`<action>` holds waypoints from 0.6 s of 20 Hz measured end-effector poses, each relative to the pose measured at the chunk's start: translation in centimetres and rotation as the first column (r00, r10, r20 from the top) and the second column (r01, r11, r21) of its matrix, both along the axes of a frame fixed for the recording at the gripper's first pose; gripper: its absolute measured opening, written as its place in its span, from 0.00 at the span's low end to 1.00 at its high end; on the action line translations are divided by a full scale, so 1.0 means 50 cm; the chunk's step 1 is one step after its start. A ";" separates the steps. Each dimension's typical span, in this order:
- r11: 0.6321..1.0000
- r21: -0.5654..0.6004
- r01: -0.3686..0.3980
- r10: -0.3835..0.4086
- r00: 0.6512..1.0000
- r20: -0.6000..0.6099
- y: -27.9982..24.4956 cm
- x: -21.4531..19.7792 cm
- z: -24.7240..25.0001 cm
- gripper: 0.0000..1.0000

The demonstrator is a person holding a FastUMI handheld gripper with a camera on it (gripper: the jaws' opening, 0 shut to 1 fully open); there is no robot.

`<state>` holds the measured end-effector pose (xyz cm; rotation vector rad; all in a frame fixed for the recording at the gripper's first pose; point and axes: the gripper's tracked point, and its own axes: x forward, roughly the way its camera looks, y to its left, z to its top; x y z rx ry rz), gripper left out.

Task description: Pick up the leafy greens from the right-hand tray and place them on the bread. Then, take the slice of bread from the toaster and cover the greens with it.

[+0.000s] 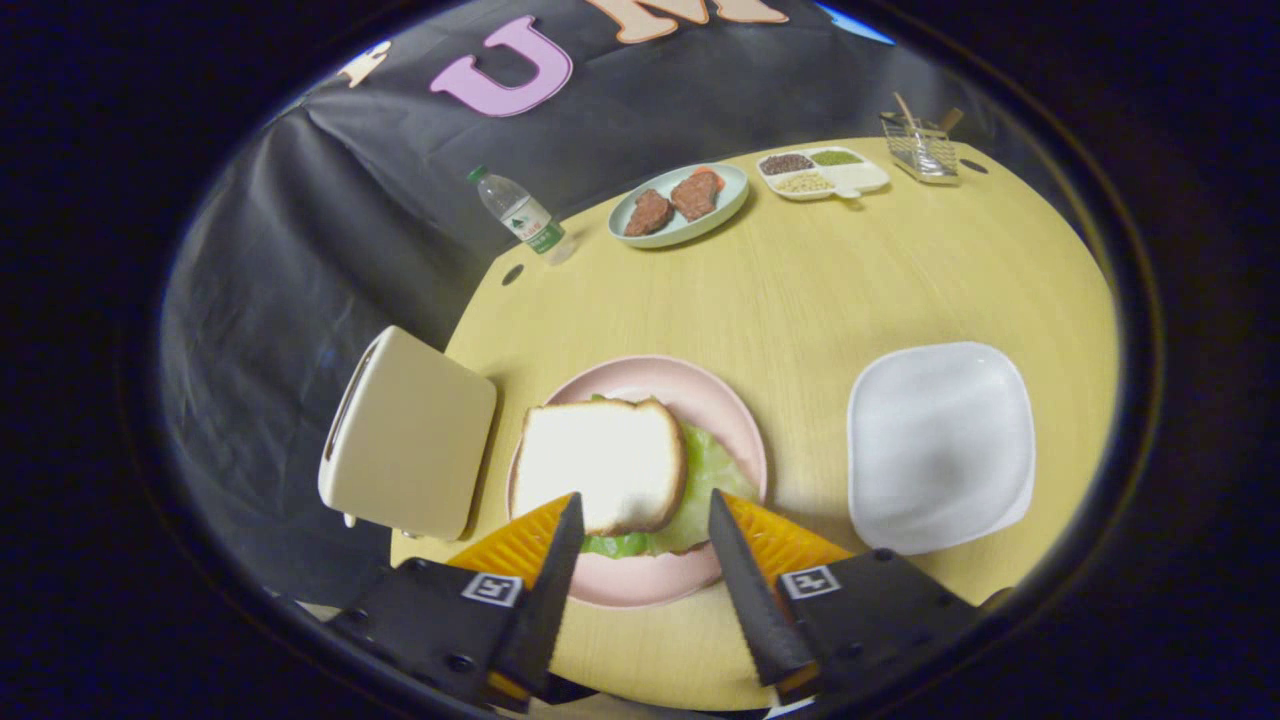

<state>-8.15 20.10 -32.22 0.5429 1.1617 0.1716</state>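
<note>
A slice of white bread lies on top of leafy greens on a pink plate, just ahead of my fingers. The greens stick out from under the slice to its right and near side. My gripper is open above the plate's near part, its fingertips either side of the slice's near edge, holding nothing. A cream toaster stands left of the plate at the table's edge. The white square tray to the right of the plate is bare.
Far back on the round yellow table stand a pale green plate with two meat patties, a divided dish of grains, a wire holder with sticks and a water bottle near the left edge.
</note>
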 end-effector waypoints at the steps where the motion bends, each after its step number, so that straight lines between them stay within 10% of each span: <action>1: 1.000 0.002 0.002 -0.002 1.000 0.016 -0.008 0.003 0.009 0.69; 6: 0.999 -0.050 0.009 -0.002 0.988 0.152 -0.088 0.040 0.077 0.98; 12: 0.983 -0.156 0.097 -0.033 0.929 0.369 -0.224 0.096 0.183 0.99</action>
